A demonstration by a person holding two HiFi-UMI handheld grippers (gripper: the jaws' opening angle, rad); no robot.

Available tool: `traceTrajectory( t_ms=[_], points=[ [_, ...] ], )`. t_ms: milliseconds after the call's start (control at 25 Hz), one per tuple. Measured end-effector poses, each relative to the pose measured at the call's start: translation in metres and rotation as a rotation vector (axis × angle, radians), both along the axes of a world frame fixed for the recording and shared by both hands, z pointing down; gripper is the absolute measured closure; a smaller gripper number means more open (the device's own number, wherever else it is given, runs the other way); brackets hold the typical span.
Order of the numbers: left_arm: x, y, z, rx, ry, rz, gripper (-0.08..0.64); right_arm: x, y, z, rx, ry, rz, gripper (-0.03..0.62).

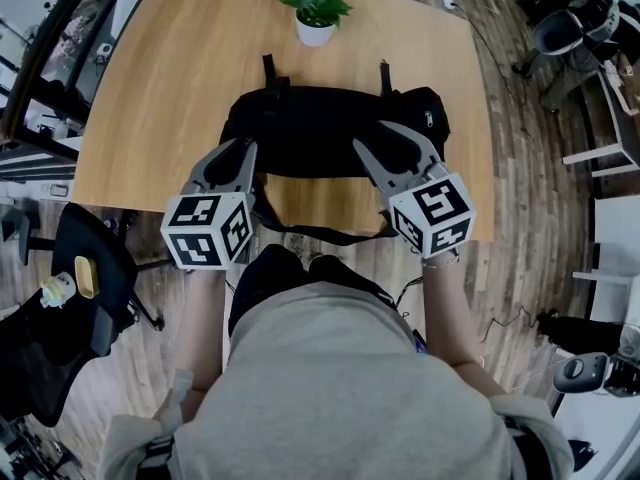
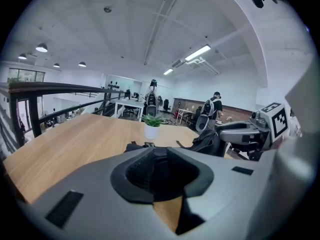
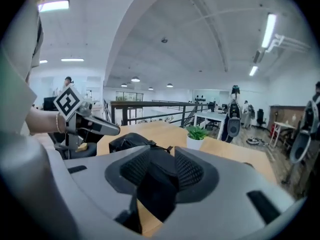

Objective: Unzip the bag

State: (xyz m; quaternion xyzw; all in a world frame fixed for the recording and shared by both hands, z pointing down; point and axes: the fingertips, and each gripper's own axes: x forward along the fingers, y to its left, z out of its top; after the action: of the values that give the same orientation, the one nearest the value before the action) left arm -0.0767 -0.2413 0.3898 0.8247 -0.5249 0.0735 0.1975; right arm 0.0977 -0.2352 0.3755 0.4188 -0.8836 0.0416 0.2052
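Observation:
A black bag (image 1: 320, 128) lies across the near half of the wooden table (image 1: 150, 98), with a zipper pull (image 1: 430, 120) showing at its right end. My left gripper (image 1: 238, 148) hovers over the bag's left end, its jaws a narrow gap apart with nothing between them; in the left gripper view (image 2: 160, 171) bare wood shows through the gap. My right gripper (image 1: 372, 136) hovers over the bag's right part. Its jaws stand wide in the right gripper view (image 3: 162, 171), and the bag (image 3: 127, 141) lies beyond them, not gripped.
A small potted plant (image 1: 316, 13) stands at the table's far edge. The bag's strap (image 1: 320, 233) hangs over the near edge. A black chair (image 1: 80, 268) stands left of the person. People and desks show far behind in both gripper views.

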Motion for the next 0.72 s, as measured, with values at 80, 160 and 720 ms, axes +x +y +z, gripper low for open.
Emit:
traceTrajectory(
  t_ms=[80,160,720],
  points=[
    [0.013,0.0,-0.006,0.016,0.006,0.035,0.465,0.006,0.003,-0.006,-0.009,-0.065,0.024,0.445],
    [0.026,0.0,-0.012,0.031,0.01,0.068,0.463,0.01,0.008,-0.011,-0.026,-0.133,0.038,0.449],
    [0.12,0.022,-0.029,0.047,0.044,0.357,0.469,0.01,0.031,-0.019,-0.088,-0.317,0.122,0.533]
  ],
)
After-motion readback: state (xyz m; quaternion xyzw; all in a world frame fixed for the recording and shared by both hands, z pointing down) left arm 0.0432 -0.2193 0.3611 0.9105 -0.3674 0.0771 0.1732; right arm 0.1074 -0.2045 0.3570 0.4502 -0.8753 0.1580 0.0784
